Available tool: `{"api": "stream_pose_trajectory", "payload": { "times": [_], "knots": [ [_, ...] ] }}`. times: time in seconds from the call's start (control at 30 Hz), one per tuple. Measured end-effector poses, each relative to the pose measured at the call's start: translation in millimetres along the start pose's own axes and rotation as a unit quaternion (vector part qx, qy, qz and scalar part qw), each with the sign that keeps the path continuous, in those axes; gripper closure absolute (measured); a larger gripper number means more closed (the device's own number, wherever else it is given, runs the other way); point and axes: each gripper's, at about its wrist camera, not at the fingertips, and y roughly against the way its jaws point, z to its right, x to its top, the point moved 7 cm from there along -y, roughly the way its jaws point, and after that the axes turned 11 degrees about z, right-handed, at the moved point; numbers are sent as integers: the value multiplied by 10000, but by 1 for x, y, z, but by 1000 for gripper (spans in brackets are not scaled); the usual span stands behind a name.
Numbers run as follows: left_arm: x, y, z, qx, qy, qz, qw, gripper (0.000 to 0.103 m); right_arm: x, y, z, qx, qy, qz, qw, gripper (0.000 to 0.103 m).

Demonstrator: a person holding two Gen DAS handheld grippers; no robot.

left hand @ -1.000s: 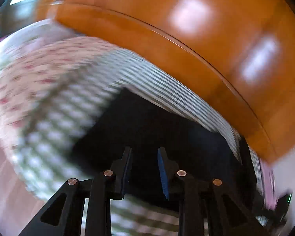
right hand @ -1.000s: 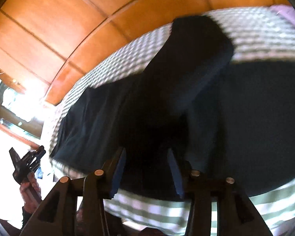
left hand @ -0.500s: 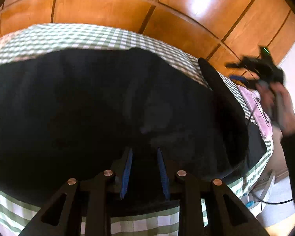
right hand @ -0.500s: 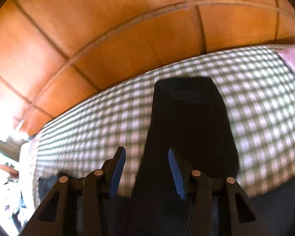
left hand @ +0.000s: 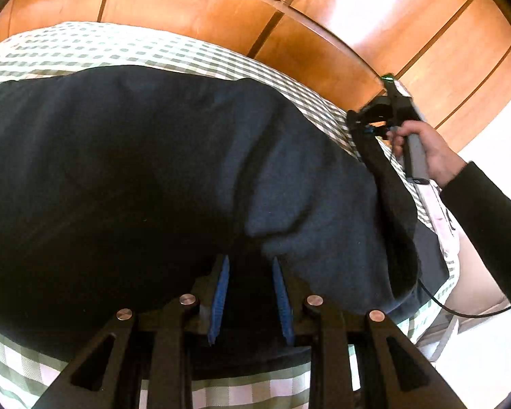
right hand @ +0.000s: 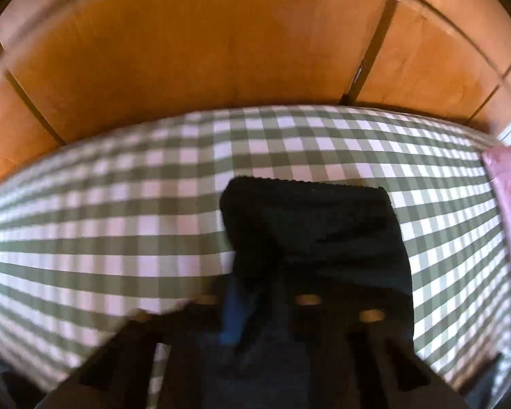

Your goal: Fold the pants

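Dark navy pants point(left hand: 160, 170) lie spread over a green-and-white checked bed cover point(left hand: 85, 47). My left gripper point(left hand: 250, 294) is open, its blue pads point(left hand: 219, 293) low over the near edge of the pants with dark cloth between them. In the right wrist view a pant leg end point(right hand: 316, 225) lies on the checked cover point(right hand: 119, 221). My right gripper point(right hand: 255, 306) is blurred and mostly hidden under the dark cloth; its jaws cannot be made out. The right gripper also shows in the left wrist view point(left hand: 385, 116), held by a hand at the pants' far right end.
An orange wooden panelled wall point(left hand: 289, 17) runs behind the bed. A pink item point(right hand: 507, 204) lies at the bed's right edge. A black cable point(left hand: 460, 312) hangs off the bed's right side near the floor.
The left gripper has dropped closer to the pants' near edge. The right gripper has moved down onto the pant leg end, which now covers its fingers.
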Motion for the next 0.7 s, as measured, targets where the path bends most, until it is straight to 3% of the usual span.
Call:
{"api": "stream_pose_trajectory", "payload": {
  "times": [0.17, 0.37, 0.53, 0.7],
  "knots": [
    [1, -4, 0, -18, 18, -21, 10000, 76, 13, 73, 45, 565, -559, 705, 9943, 95],
    [2, -4, 3, 34, -154, -16, 9999, 77, 0, 198, 129, 1182, -1326, 1639, 9703, 96],
    [4, -4, 6, 0, -229, -105, 9997, 77, -46, 283, 215, 1350, -2082, 2248, 9423, 96],
    [6, -5, 6, -10, -223, -200, 9995, 77, -120, 287, 290, 1073, -2751, 2172, 9304, 96]
  ]
}}
